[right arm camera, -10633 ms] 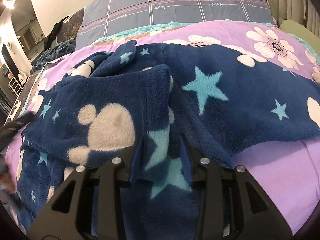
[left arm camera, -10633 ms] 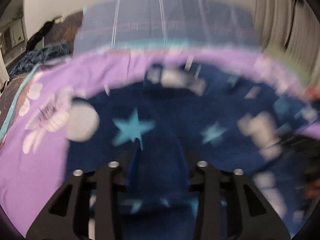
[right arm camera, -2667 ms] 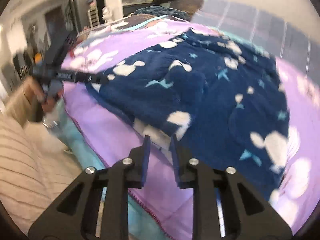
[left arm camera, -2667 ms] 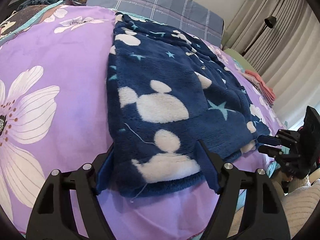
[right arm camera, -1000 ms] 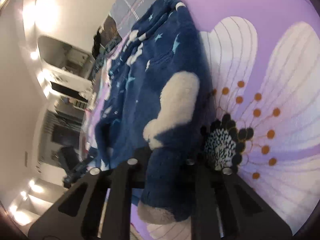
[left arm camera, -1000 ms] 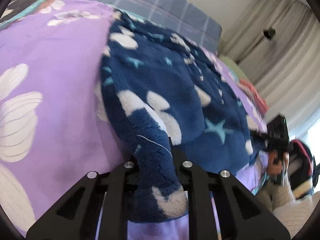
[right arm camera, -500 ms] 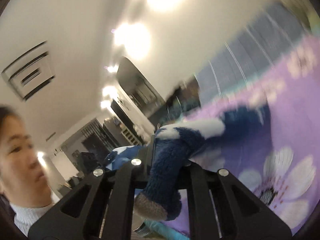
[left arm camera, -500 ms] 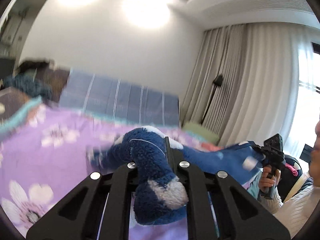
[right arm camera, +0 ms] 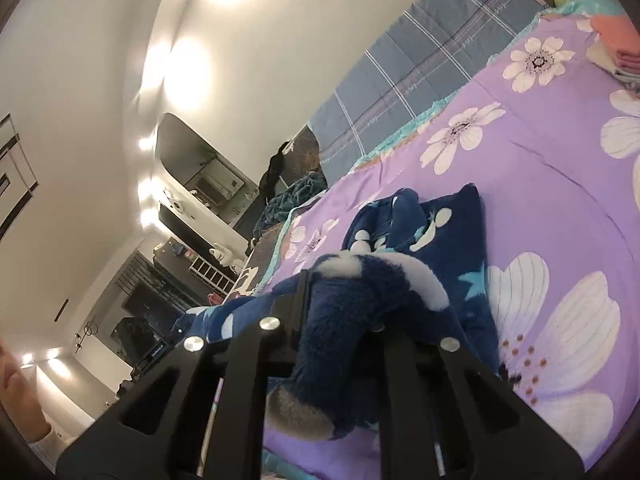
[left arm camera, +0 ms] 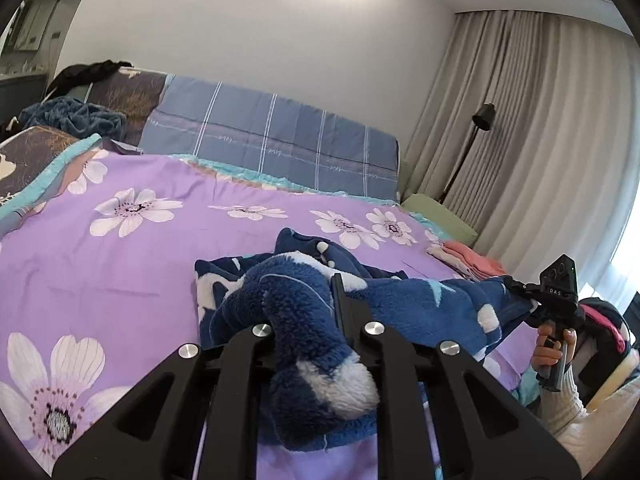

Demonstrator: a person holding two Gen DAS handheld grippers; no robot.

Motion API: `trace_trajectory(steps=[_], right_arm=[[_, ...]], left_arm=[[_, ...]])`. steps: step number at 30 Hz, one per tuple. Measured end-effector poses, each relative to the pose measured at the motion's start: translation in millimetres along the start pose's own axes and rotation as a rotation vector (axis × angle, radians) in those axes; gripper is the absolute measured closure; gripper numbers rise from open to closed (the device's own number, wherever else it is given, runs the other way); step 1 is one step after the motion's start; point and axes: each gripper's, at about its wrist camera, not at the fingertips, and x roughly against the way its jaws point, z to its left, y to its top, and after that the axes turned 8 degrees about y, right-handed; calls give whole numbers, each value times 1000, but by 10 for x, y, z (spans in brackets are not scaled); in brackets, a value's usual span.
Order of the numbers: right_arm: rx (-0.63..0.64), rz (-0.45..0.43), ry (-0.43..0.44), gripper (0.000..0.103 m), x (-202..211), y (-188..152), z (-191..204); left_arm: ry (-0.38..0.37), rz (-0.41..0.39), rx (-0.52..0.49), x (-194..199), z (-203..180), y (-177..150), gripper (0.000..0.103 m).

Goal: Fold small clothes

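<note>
A navy fleece garment (left arm camera: 400, 300) with white shapes and light blue stars is held up by its near edge over the purple flowered bedspread (left arm camera: 120, 264). My left gripper (left arm camera: 304, 300) is shut on one corner of it; fleece bulges between the fingers. My right gripper (right arm camera: 340, 300) is shut on the other corner and also shows in the left wrist view (left arm camera: 520, 292) at the right. The garment's far part (right arm camera: 440, 224) still lies bunched on the bed.
A blue plaid pillow (left arm camera: 272, 144) lies at the head of the bed. A stack of folded pink clothes (left arm camera: 468, 260) sits at the bed's right edge. Dark blue bedding (left arm camera: 72, 116) is heaped at far left. Curtains and a floor lamp (left arm camera: 480, 120) stand to the right.
Both grippers closed on the garment's near corners, lifted that edge off the bed, and have now come lower, with the views tilted back down toward the bedspread.
</note>
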Motion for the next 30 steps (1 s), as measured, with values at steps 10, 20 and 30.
trace_trajectory(steps=[10,20,30], right_arm=[[-25,40,-116,92,-869,640,-574],[-225,131,-229,93,-1580,607,-1756],[-128,157,-265,81,-1585,601,-1477]], left_arm=[[22,125,45,-1155,338,426,88],[85,361,121,-2501,826,58,86],[64,339,121,-2390,799,84,82]])
